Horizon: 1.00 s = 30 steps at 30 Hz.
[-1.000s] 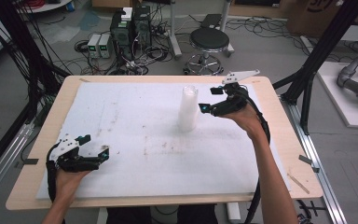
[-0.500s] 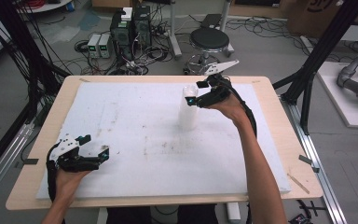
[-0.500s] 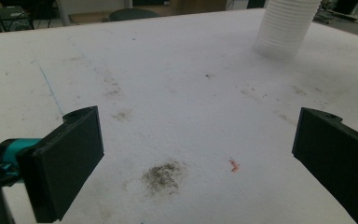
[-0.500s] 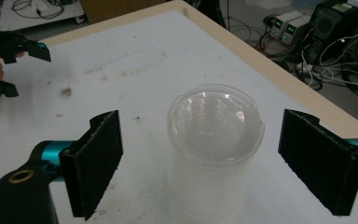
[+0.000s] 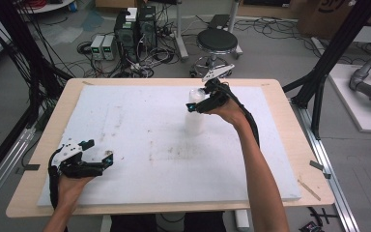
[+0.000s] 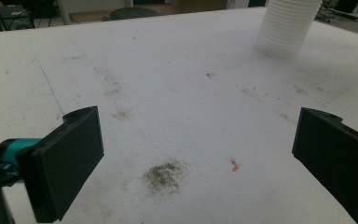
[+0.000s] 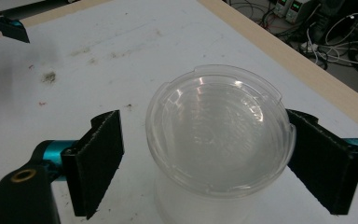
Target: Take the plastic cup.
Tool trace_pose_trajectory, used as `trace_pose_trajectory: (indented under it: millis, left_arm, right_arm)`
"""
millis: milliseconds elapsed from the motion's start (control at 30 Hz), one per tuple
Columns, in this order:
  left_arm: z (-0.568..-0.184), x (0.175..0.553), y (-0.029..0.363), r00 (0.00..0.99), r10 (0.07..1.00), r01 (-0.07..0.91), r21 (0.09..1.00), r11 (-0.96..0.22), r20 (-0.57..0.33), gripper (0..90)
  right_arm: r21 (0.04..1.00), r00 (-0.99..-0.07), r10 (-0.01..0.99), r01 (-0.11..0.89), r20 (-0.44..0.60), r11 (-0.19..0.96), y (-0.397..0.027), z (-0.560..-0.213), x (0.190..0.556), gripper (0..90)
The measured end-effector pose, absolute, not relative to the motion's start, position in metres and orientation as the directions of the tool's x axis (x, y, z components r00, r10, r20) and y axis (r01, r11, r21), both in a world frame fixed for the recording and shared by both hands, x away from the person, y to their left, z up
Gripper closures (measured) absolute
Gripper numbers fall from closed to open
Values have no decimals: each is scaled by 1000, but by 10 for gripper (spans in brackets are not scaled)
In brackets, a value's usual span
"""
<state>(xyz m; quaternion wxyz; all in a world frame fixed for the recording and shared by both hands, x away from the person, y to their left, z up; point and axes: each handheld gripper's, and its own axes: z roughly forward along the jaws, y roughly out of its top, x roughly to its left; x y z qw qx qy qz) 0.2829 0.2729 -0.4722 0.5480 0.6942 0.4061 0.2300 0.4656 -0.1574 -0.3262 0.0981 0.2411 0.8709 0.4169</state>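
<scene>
A tall stack of clear plastic cups (image 5: 193, 116) stands upright on the white foam board (image 5: 140, 121), right of its middle. My right gripper (image 5: 199, 99) hovers open at the top of the stack. In the right gripper view the top cup's round rim (image 7: 219, 126) sits between the two black jaws; the right jaw touches or nearly touches it, the left one stands apart. My left gripper (image 5: 99, 153) rests open low over the board's near left corner, with nothing between its jaws. The stack's base (image 6: 286, 28) shows far off in the left gripper view.
The foam board lies on a wooden table (image 5: 297, 145). Dirt smudges (image 6: 165, 173) mark the foam near the left gripper. Beyond the table's far edge stand a black stool (image 5: 217, 42), electronics boxes (image 5: 135, 26) and tangled cables on the floor.
My right gripper has moved left from beside the stack to over its top, jaws now on either side of the top cup. The left gripper has stayed in place.
</scene>
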Motion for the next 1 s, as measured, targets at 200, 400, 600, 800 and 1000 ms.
trace_pose_trajectory:
  millis: [200, 400, 600, 800, 1000]
  left_arm:
    - [-472, 283, 273, 566, 815, 313, 947, -73, -124, 18]
    - [-472, 283, 272, 566, 816, 312, 947, -78, -119, 18]
    - [-472, 283, 272, 566, 816, 312, 947, -79, -119, 18]
    - [-472, 283, 272, 568, 815, 313, 946, -84, -116, 18]
    - [-472, 283, 272, 568, 815, 313, 946, -85, -115, 18]
  right_arm:
    - [763, -860, 510, 348, 28, 544, -156, -329, 467, 168]
    - [754, -863, 504, 342, 17, 560, -152, -332, 468, 265]
    - [746, -856, 516, 349, 7, 568, -152, -333, 469, 293]
    - [741, -854, 521, 353, 5, 572, -154, -333, 469, 348]
    - [739, -850, 527, 359, 7, 570, -153, -332, 468, 360]
